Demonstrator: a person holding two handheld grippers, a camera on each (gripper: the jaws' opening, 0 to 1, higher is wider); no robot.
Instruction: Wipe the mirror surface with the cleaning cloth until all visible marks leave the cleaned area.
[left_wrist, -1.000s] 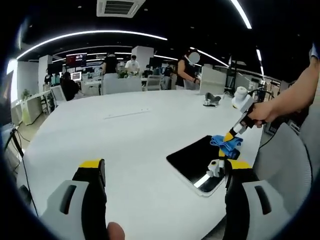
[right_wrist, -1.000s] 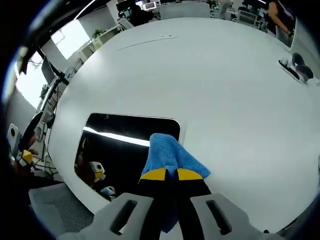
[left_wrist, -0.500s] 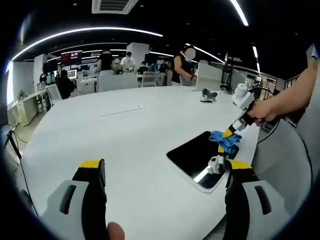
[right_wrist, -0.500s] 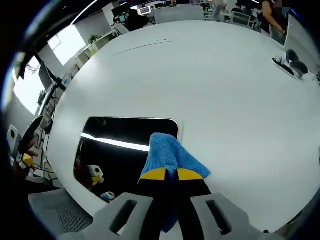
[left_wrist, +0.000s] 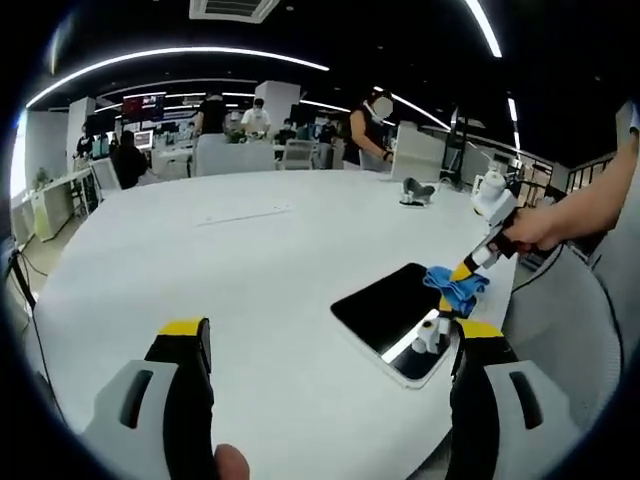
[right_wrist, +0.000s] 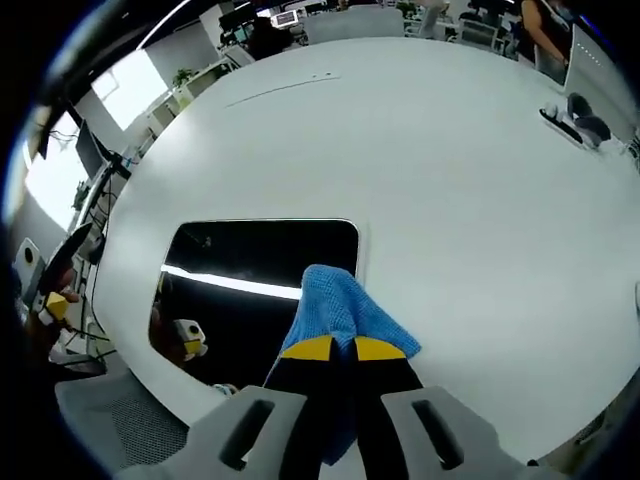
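Your right tool (right_wrist: 333, 348), low centre of its view, is clamped on the soft blue microfibre cloth (right_wrist: 338, 308), which presses the right edge of the flat black rectangular mirror (right_wrist: 250, 280) on the white round surface (right_wrist: 430, 190). Your left tool (left_wrist: 325, 345) stands wide and empty. The cloth is limp, so keep your grip on the bunched end; the mirror looks slick and fragile.

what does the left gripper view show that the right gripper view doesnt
Left gripper view alone: the left gripper with its jaws wide apart over bare table, the person's hand holding the right gripper from outside, and people standing at desks across the office.

Right gripper view alone: a close look down the right gripper, its jaws shut on the blue cloth, plus a bright light streak reflected in the mirror.

Both: the white table, the dark mirror near its edge, and the blue cloth resting at the mirror's edge.
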